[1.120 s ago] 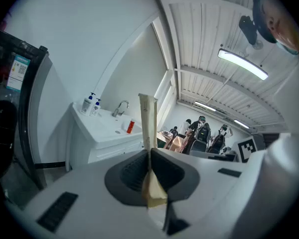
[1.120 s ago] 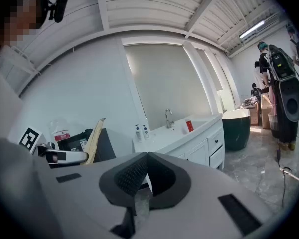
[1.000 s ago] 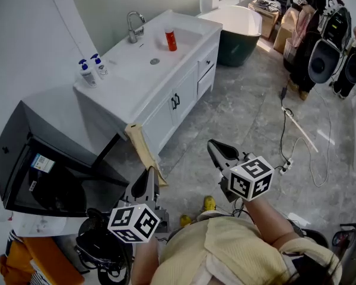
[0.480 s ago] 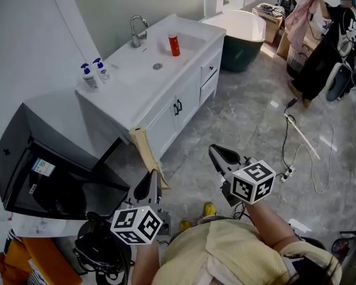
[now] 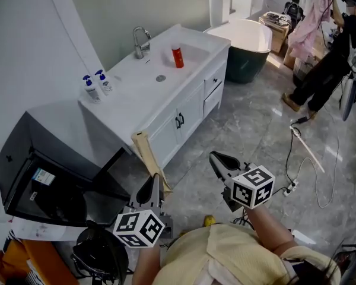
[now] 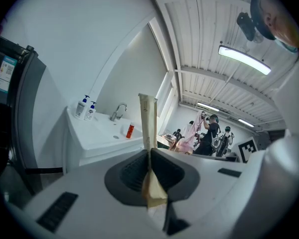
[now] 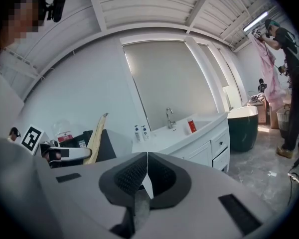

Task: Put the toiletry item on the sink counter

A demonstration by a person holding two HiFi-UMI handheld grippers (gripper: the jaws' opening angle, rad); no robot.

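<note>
Out on floor (image 5: 255,129), sink counter (image 5: 133,97) at 11 o'clock, well apart: carrying step. Your left gripper (image 5: 149,189) clamped on cream tube (image 5: 147,156), tube pointing 12 o'clock. Your right gripper (image 5: 221,161) pressed together, empty. Next, walk closer, then lay tube on bare part of counter.

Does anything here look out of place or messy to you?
Mainly the white cord trailing loose across the floor. The sink counter looks tidy: two pump bottles and a red bottle upright. The left gripper holds a cream tube.
</note>
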